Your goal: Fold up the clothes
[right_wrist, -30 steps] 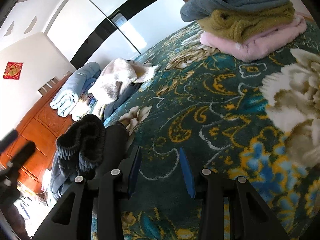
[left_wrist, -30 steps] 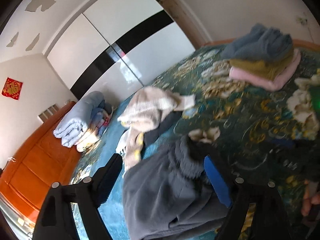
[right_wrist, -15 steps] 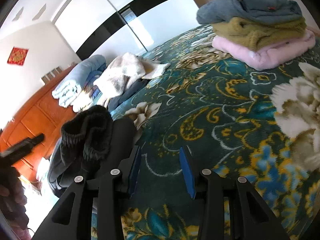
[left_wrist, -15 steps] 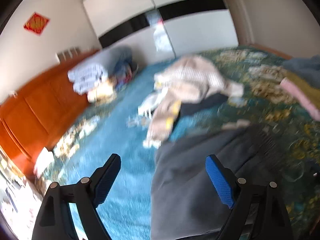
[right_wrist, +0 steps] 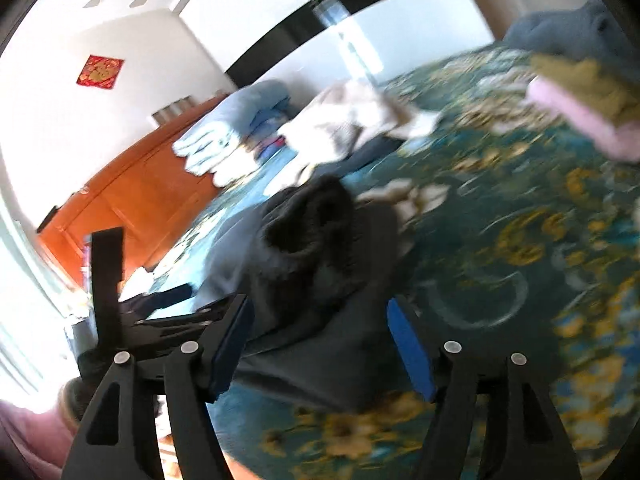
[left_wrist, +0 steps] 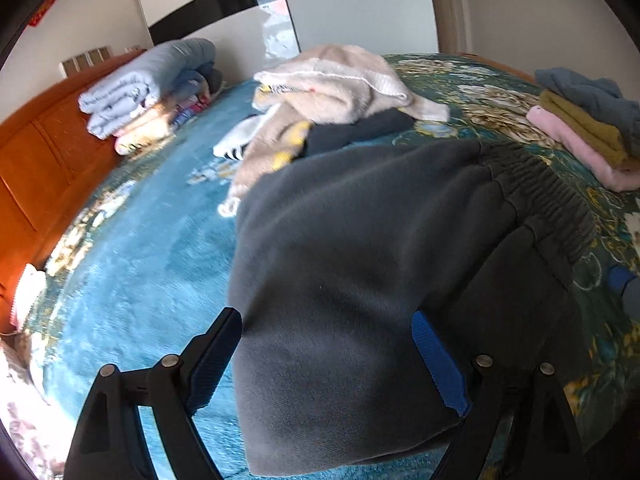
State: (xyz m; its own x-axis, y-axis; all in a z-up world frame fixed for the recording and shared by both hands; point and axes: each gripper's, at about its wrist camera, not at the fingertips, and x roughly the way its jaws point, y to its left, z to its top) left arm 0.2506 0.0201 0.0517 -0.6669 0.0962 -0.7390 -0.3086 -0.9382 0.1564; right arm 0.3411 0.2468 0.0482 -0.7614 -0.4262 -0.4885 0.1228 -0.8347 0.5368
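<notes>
Left tongs (left_wrist: 328, 360) spread wide over grey sweatpants (left_wrist: 360, 260) lying flat on the bed (left_wrist: 140, 248), waistband twd the folded stack (left_wrist: 580, 132). Only left view shows the pants' full spread; right view blurred, shows bunched waistband (right_wrist: 316, 216) betw right tongs (right_wrist: 320, 344), also wide, gripping nothing. Unfolded beige pile (left_wrist: 332, 84) behind, rolled quilts (left_wrist: 140, 88) by orange headboard (left_wrist: 48, 160)

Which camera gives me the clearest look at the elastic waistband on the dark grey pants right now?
Left wrist: the waistband lies sharp and unobstructed along the dark grey pants. In the right wrist view it is only a blurred, bunched dark mass.
</notes>
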